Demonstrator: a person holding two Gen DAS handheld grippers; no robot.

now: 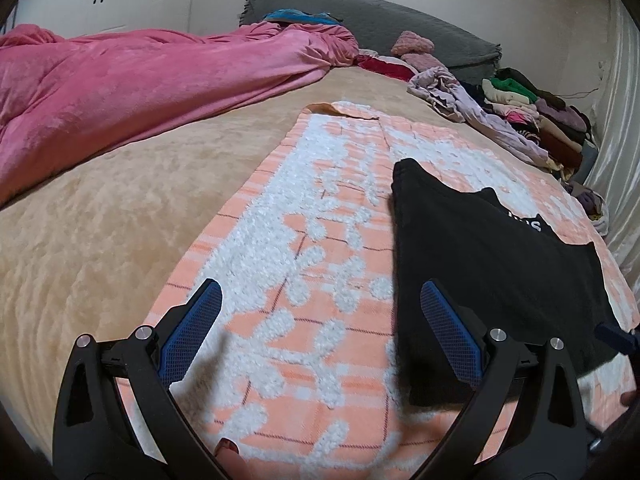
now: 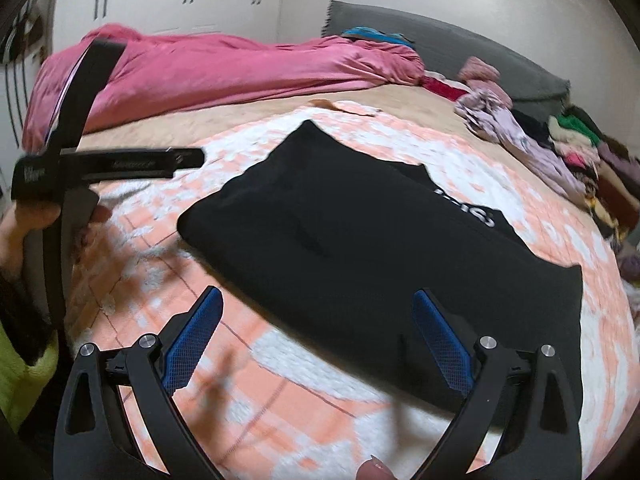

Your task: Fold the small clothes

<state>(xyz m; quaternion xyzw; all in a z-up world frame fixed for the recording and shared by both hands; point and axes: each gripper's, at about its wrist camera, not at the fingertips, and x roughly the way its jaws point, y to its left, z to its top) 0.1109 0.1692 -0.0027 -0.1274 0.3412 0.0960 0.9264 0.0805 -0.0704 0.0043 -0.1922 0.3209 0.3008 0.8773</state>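
Observation:
A black garment with white lettering [image 1: 492, 256] lies folded flat on an orange-and-white patterned blanket [image 1: 304, 240]. My left gripper [image 1: 320, 300] hovers over the blanket at the garment's left edge, jaws wide apart and empty. In the right wrist view the same black garment [image 2: 360, 248] lies ahead on the blanket [image 2: 168, 280]. My right gripper [image 2: 316, 308] stands open above its near edge, nothing between the blue pads [image 2: 192, 344]. The left gripper's black body [image 2: 108, 168], held by a hand [image 2: 36, 220], shows at the left of that view.
A pink duvet [image 1: 120, 92] is bunched along the far left of the beige bed [image 1: 100, 240]. A heap of mixed clothes [image 1: 520, 116] lies at the far right by a grey headboard cushion [image 1: 400, 20]. White wardrobe doors [image 2: 180, 0] stand behind.

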